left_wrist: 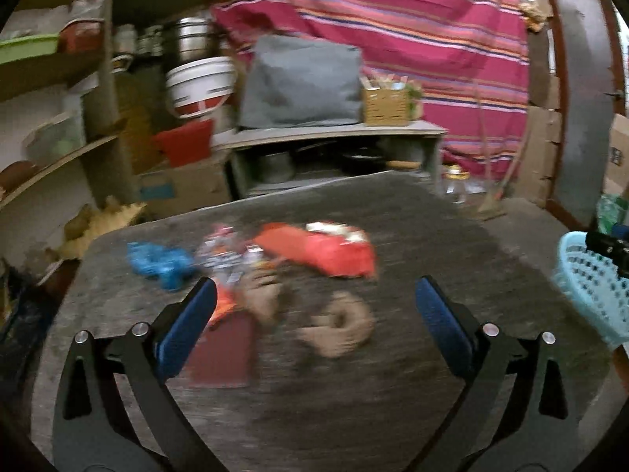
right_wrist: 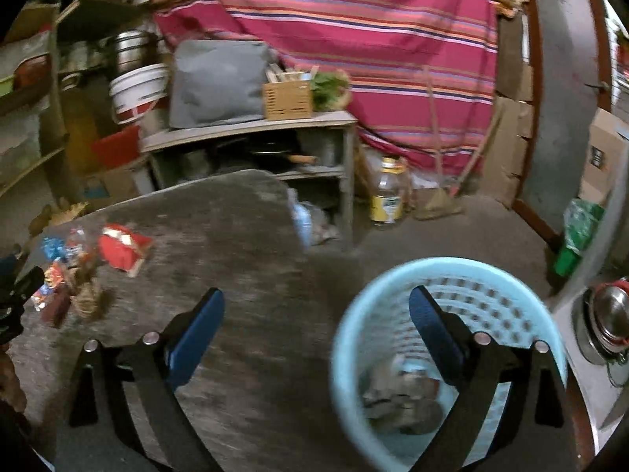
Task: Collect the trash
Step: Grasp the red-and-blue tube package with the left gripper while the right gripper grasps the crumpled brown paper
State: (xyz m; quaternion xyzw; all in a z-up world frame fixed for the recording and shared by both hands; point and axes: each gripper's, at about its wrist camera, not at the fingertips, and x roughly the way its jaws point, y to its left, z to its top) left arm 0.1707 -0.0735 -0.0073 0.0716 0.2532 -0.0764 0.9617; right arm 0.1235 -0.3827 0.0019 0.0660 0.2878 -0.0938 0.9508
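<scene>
Trash lies on a dark grey table (left_wrist: 412,236): a red wrapper (left_wrist: 334,251), a blue crumpled wrapper (left_wrist: 161,259), a shiny printed wrapper (left_wrist: 224,251), a brown crumpled lump (left_wrist: 338,326) and a dark red card (left_wrist: 224,354). My left gripper (left_wrist: 314,314) is open and empty just above the brown lump. My right gripper (right_wrist: 316,326) is open and empty, over the table edge (right_wrist: 243,236) and the light blue basket (right_wrist: 354,334). The basket holds some crumpled trash (right_wrist: 401,397). The trash pile shows at far left in the right wrist view (right_wrist: 122,247).
The basket also shows at the right edge of the left wrist view (left_wrist: 589,283). Behind the table stands a low shelf (right_wrist: 251,129) with pans, a grey bag (right_wrist: 216,82) and a wooden box (right_wrist: 287,98). A bottle (right_wrist: 387,192) stands on the floor. A striped red cloth (right_wrist: 354,39) hangs behind.
</scene>
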